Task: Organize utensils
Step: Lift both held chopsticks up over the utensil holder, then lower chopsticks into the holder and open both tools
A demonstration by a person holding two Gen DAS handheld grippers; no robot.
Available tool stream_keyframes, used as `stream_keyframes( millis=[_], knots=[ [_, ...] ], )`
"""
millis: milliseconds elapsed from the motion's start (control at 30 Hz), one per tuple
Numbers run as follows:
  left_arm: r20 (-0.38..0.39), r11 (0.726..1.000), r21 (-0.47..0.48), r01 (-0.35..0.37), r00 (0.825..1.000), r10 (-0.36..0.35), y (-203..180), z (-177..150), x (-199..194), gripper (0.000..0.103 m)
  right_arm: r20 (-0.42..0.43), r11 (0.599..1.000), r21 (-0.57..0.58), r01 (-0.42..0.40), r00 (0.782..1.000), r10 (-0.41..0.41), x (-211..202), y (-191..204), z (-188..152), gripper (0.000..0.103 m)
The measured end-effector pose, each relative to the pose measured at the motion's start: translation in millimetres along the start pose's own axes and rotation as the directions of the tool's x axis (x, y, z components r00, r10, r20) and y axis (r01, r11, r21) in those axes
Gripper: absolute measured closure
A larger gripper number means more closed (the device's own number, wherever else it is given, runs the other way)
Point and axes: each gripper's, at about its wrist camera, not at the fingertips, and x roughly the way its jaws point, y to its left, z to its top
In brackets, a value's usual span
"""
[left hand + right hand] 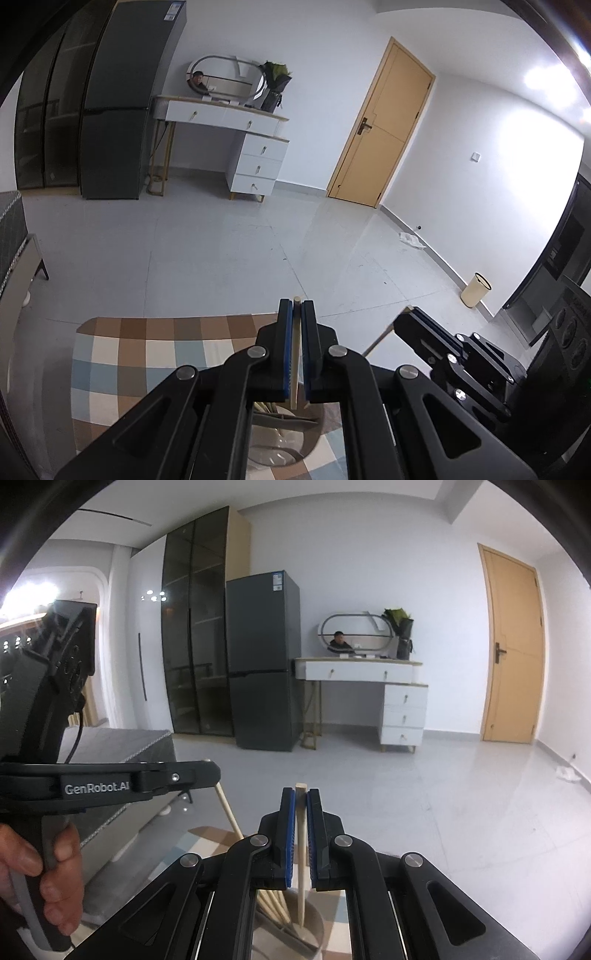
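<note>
In the left wrist view my left gripper [296, 307] is shut on a pale wooden chopstick [295, 354] that stands upright between the blue pads. Beneath it a grey holder [286, 439] sits on the checkered tablecloth [140, 354]. My right gripper [406, 314] enters from the right, shut on its own chopstick [376, 341]. In the right wrist view my right gripper [301, 794] clamps that chopstick [301, 849], whose lower end reaches into the holder [314, 932] beside several other chopsticks [273, 904]. My left gripper [212, 771], held by a hand [40, 878], carries a slanted chopstick [229, 810].
Beyond the table edge lies grey tiled floor [229, 251]. A dark fridge [264, 657], a white vanity desk [369, 672] and a wooden door [513, 646] line the far wall. A cream bin [475, 290] stands by the right wall, and a grey padded bench [122, 746] is on the left.
</note>
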Motion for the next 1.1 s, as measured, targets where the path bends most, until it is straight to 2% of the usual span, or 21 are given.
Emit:
stream_keyframes(
  millis=[233, 533, 867, 1100],
  knots=[
    [-0.049, 1.0, -0.025, -0.006, 0.999, 0.005, 7, -6, 29, 0.103, -0.035, 0.999, -0.031, -0.027, 0.999, 0.026, 16, -6, -11, 0.098],
    [-0.103, 0.998, -0.056, 0.002, 0.995, -0.008, 11, -14, 45, 0.103, -0.121, 0.993, -0.107, -0.054, 0.992, 0.041, 35, 1, -30, 0.098],
    [-0.137, 0.998, -0.063, -0.003, 0.991, -0.006, 12, -19, 55, 0.103, -0.168, 0.991, -0.111, -0.073, 0.984, 0.053, 44, 4, -48, 0.098],
    [-0.168, 0.998, -0.056, -0.013, 0.986, 0.004, 16, -21, 60, 0.103, -0.181, 0.996, -0.058, -0.072, 0.982, 0.06, 48, -5, -53, 0.097]
  ],
)
